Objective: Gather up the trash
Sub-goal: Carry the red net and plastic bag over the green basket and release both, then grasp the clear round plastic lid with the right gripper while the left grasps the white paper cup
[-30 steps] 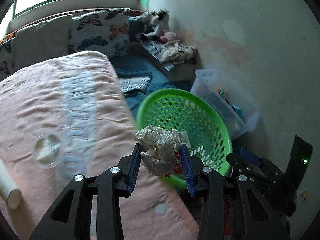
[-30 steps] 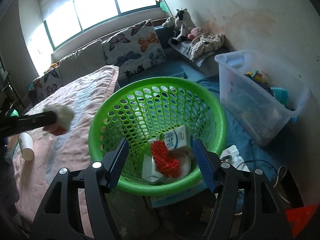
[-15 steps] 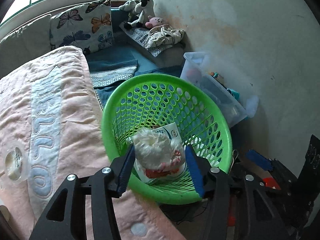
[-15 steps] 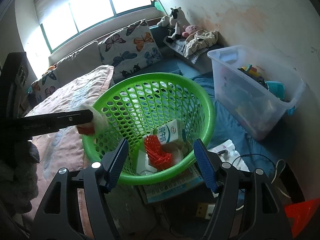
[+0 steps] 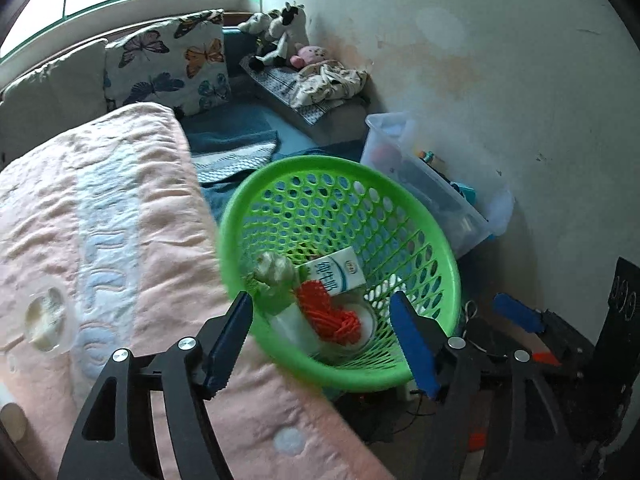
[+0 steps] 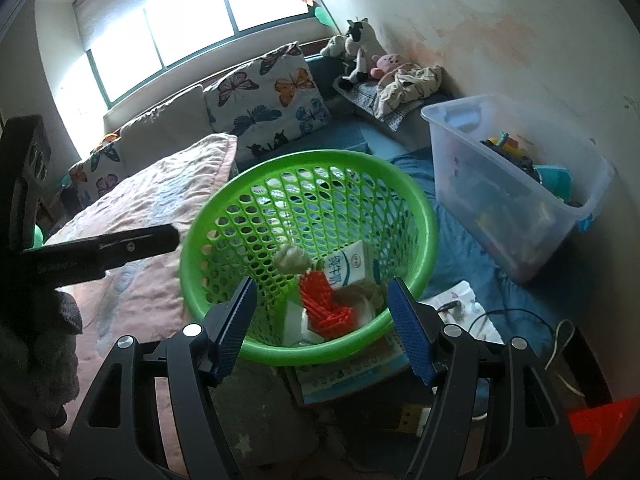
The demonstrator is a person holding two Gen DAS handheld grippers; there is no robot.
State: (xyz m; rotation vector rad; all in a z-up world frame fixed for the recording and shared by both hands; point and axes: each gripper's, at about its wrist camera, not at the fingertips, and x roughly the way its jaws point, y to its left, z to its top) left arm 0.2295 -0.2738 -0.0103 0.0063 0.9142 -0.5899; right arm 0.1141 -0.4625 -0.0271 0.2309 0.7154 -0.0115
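Observation:
A green mesh basket [image 5: 400, 196] [image 6: 424, 208] stands on the floor beside the bed. Inside it lie a white milk carton [image 5: 336, 274] [image 6: 348, 266] and a red ridged piece [image 5: 328, 316] [image 6: 324, 304]. A crumpled paper ball [image 5: 276, 268] [image 6: 292, 260], blurred, is loose inside the basket near its left wall. My left gripper [image 5: 320, 340] hovers over the basket's near rim, its jaws opening with nothing pressed between the pads. My right gripper [image 6: 320, 328] is open and empty at the basket's near edge.
A pink blanket [image 5: 100, 220] covers the bed at left, with a clear round lid [image 5: 44, 320] and a white tube [image 5: 12, 420] on it. A clear plastic bin [image 6: 520, 208] of toys stands right of the basket. Cables [image 6: 520, 316] and a booklet [image 6: 348, 372] lie on the floor.
My left gripper moved from above the blanket to over the basket and opened. The paper ball left its pads and dropped into the basket. The right gripper stayed put.

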